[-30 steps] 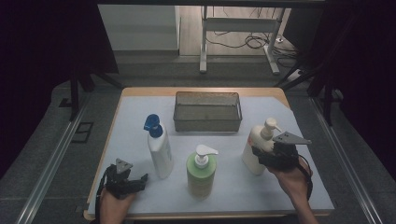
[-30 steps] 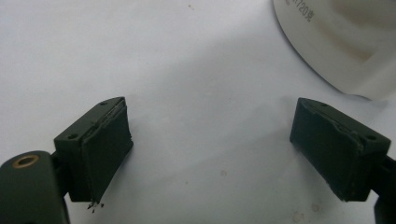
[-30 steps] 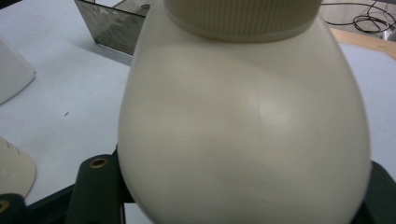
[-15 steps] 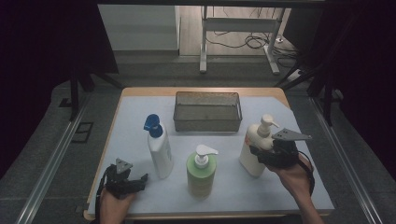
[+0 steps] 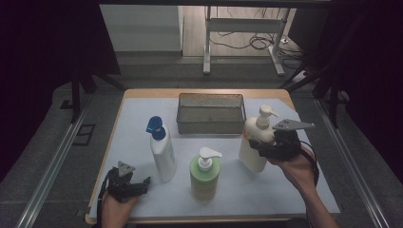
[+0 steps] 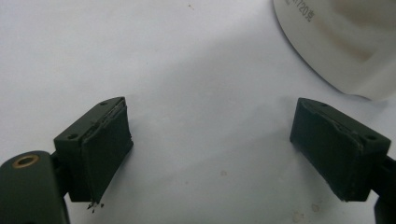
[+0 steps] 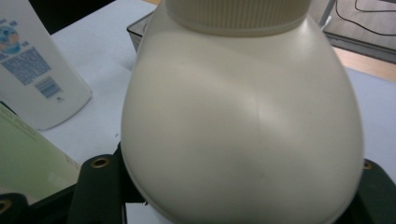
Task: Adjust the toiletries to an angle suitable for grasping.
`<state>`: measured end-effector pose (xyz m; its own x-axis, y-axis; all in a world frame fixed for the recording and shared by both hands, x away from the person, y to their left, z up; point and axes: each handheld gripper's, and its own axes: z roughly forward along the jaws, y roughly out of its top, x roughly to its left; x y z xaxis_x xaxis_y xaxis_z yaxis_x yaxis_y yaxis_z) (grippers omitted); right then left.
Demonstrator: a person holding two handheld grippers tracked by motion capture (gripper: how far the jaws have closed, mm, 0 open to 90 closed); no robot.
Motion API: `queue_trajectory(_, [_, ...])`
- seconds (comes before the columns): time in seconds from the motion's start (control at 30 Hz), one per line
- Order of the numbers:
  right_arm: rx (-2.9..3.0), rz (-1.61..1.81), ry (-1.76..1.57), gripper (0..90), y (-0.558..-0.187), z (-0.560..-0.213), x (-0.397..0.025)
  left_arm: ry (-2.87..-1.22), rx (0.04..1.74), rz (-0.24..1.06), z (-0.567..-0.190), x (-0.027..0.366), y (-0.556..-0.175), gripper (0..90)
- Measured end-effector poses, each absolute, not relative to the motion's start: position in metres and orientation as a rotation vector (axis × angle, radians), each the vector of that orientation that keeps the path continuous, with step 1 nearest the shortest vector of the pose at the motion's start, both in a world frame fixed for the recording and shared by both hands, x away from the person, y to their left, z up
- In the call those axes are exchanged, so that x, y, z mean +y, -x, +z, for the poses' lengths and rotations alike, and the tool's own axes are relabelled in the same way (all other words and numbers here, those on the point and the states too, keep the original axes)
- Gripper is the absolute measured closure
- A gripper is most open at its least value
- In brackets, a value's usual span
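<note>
At table's right side, right gripper [image 5: 266, 148] clamps cream pump bottle [image 5: 256, 140], jaws pressed against its rounded body, bottle upright, just right of wire basket [image 5: 210, 114]. Near front left corner, left gripper [image 5: 128, 184] rests low over white tabletop [image 5: 285, 190], jaws spread wide, nothing between them. White bottle with blue cap [image 5: 160, 149] and green pump bottle [image 5: 205, 175] stand between grippers, mid-table.

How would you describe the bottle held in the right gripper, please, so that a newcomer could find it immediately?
Start at the wire basket at the back of the table. Just in front of its right corner is a cream pump bottle, clasped by the right gripper. Unlike the green pump bottle and the blue-capped bottle, it is squat and rounded.
</note>
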<state>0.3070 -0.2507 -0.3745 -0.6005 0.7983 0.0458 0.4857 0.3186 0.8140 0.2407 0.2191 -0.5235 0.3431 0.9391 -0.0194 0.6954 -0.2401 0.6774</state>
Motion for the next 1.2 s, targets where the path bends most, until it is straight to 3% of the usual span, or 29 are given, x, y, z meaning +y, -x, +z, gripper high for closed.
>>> queue_trajectory(1.2, [2.228,1.237,-1.085,37.0,-0.365,-0.329,-0.186,-2.018,1.423,0.531,-0.523,0.219,-0.241,12.2])
